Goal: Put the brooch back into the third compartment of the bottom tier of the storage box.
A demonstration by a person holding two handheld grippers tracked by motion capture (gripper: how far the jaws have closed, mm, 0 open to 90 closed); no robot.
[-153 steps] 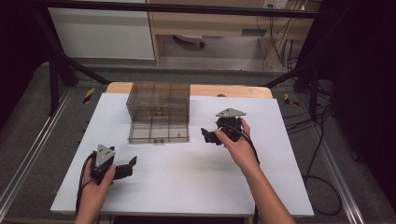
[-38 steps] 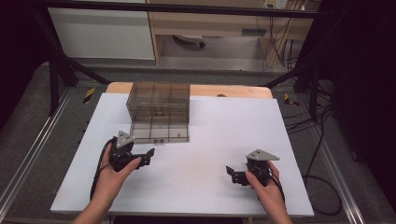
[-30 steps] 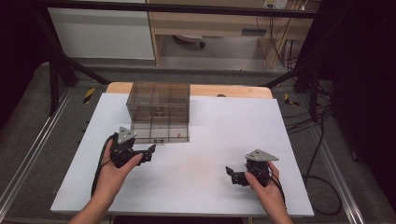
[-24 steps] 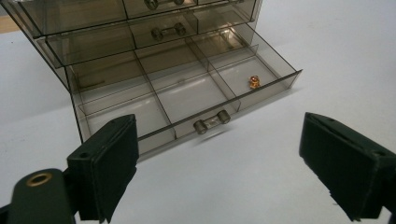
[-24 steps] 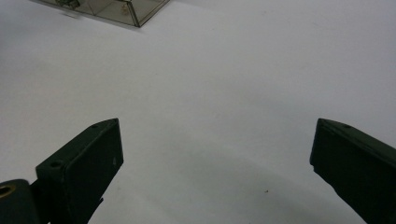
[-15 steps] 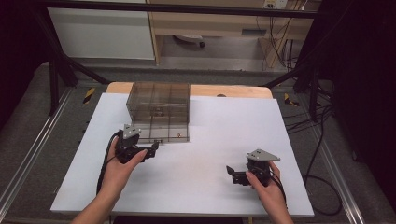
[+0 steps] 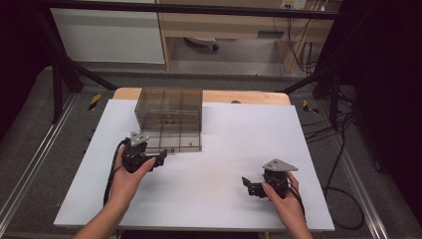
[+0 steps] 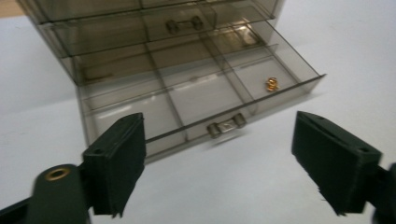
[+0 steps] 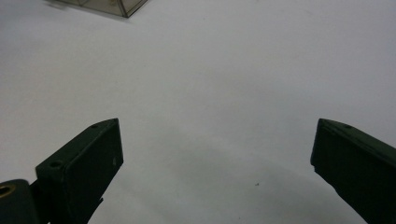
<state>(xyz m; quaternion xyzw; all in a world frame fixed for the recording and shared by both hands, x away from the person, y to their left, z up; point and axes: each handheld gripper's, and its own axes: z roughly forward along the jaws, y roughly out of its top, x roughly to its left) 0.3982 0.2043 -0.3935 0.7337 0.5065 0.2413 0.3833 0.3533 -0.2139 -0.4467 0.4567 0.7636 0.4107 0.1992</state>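
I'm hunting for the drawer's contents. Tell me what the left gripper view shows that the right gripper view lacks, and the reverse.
Left gripper view: the bottom drawer pulled out of the drawer box, its handle, and a small gold piece in one compartment. Right gripper view: the right tool, jaws open on nothing. Shared: the white table and the box, a corner of it in the right gripper view.

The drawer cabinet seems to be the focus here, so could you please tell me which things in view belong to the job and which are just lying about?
Part of the job:
- smoky clear drawer cabinet
- its pulled-out bottom drawer, with handle
- small gold piece in that drawer
- left gripper, open, jaws just closing, nothing between them

Just there:
- right gripper, open, over the white table
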